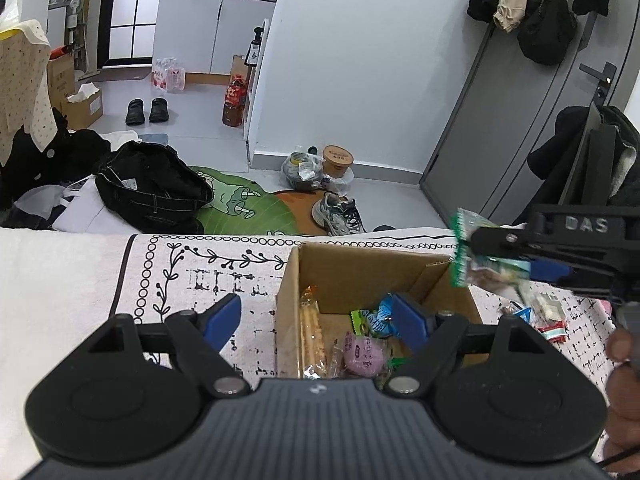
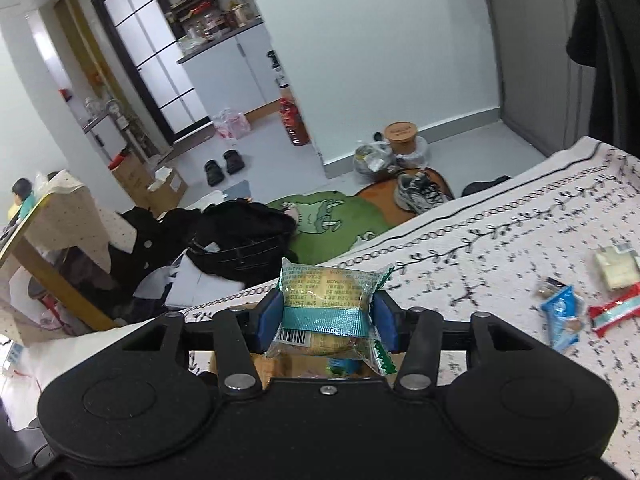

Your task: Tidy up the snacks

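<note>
Right now the right claw is gripping a green-edged, clear-wrapped pastry packet between its blue pads, which are pressing on both sides of the wrapper. In the left wrist view this packet is hanging at about two o'clock from the open cardboard box, just past its far right corner. The left claw is standing wide open with nothing between its pads, hovering over the near left part of the box. Inside the box are lying a long biscuit-stick packet, a pink round snack and a blue wrapper. On the patterned cloth at three o'clock of the right claw are lying a blue snack packet, a red-and-teal wrapper and a pale packet.
</note>
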{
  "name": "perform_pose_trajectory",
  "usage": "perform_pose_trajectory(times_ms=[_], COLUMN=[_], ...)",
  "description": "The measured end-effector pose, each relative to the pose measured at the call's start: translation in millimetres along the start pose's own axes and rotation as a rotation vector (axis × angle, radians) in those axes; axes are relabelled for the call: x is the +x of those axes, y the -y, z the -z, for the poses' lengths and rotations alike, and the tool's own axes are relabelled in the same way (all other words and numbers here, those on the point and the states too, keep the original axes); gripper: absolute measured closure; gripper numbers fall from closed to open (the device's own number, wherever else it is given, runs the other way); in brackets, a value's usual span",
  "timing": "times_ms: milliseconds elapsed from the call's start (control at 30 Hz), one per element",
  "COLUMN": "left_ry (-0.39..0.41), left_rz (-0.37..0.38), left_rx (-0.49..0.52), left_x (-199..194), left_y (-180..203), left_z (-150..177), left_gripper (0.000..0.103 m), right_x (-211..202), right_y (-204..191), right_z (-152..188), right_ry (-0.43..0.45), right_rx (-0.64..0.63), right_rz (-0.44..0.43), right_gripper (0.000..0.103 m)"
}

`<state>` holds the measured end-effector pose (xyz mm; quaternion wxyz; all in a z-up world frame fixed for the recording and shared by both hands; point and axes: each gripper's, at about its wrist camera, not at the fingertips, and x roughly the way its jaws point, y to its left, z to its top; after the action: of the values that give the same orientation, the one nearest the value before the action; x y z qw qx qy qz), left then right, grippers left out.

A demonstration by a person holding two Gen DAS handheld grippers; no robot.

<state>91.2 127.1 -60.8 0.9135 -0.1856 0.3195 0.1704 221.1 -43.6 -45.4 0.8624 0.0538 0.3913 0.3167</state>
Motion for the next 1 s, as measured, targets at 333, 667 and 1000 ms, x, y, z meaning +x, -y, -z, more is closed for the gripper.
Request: perform_pose_trajectory(times_ms=[333, 667, 1000], left_ry=[-0.019, -0.046, -0.050], left_rz=[0.011, 0.015, 0.060], left_rx=[0.008, 0.058, 0.097], left_x=[4, 6, 11], left_y=[5, 36, 83], left_z=[0, 0, -6], left_gripper=[0.022, 0.016, 0.007], right_x=[-9, -40, -78], right_y=[21, 60, 105], right_z=[0, 7, 10], right_ry=[0.007, 0.017, 0.018], right_rx=[0.040, 0.084, 0.110], right_rz=[0.043, 0.087, 0.131], right_gripper=[0.036, 0.022, 0.007])
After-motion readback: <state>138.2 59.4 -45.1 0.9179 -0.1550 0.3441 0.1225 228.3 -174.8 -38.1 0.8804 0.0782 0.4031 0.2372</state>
